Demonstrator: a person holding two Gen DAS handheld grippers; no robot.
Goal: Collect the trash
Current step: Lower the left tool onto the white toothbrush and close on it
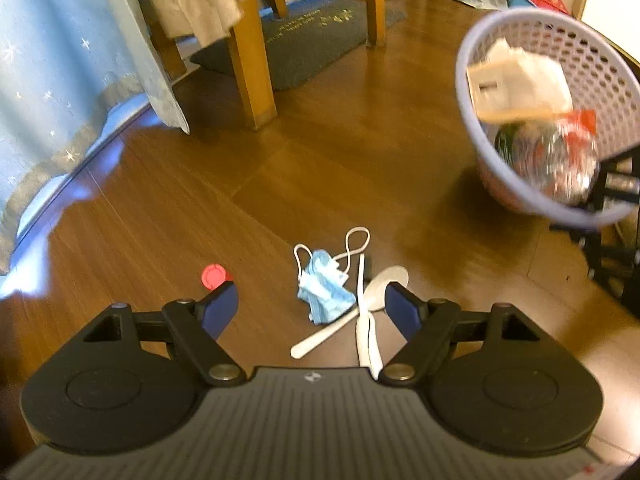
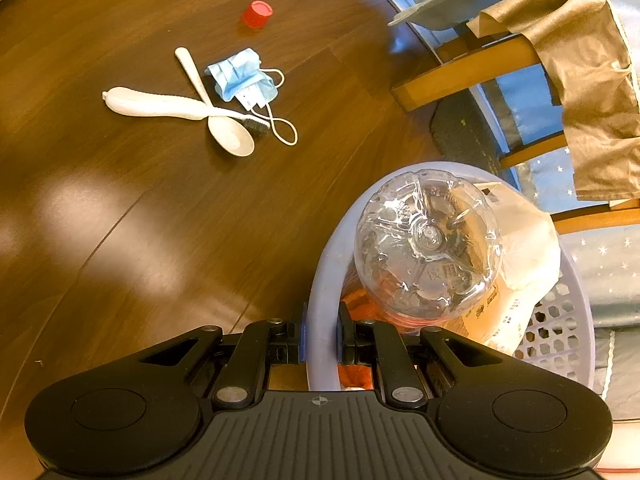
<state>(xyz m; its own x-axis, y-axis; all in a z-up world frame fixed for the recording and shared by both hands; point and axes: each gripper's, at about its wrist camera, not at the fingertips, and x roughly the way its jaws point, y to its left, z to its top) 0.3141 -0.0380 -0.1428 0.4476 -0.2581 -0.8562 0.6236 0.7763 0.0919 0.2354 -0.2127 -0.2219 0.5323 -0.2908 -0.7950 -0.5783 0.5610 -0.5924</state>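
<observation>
The right tongs (image 2: 322,340) are clamped on the rim of the lilac perforated plastic basket (image 2: 560,332), already holding a clear bottle (image 2: 428,240); the left tongs (image 1: 312,304) hang apart above the crumpled blue face mask (image 1: 326,286) on the wooden floor (image 1: 160,240); the pickup seems in hand; next, descend and close on the mask, avoiding the white plastic spoon (image 1: 384,284).

Glossy wood floor (image 1: 320,168), perforated plastic basket (image 1: 600,76), clear crinkled plastic bottle (image 2: 428,240)

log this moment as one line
left gripper open above mask | right gripper shut on basket rim | floor: spoon, brush, cap
</observation>
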